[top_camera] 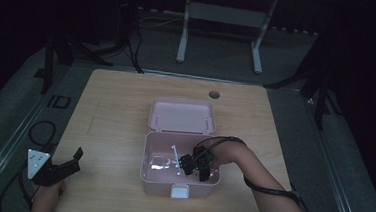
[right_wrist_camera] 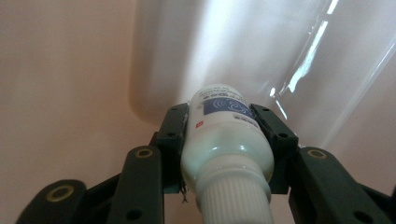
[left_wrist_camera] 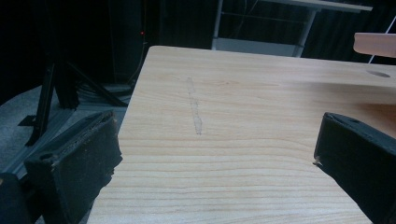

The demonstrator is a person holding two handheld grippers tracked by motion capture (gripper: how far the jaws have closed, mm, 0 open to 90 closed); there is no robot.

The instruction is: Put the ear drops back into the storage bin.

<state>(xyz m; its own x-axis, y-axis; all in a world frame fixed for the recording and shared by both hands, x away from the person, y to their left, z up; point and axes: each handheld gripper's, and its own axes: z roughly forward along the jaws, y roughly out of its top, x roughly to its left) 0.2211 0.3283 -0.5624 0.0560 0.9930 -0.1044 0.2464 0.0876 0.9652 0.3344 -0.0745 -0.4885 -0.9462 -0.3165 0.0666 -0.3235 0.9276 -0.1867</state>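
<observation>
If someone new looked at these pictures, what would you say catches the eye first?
First, the open pink box at the middle of the wooden table, its lid folded back. The right gripper reaches inside it, its jaws shut on a small white bottle with a blue label and ribbed cap. The left gripper waits open at the table's near left corner.

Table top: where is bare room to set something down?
Bare wood left of the pink box, up to the left gripper, and behind its open lid. Crowded inside the box, where the right gripper holds a bottle.
</observation>
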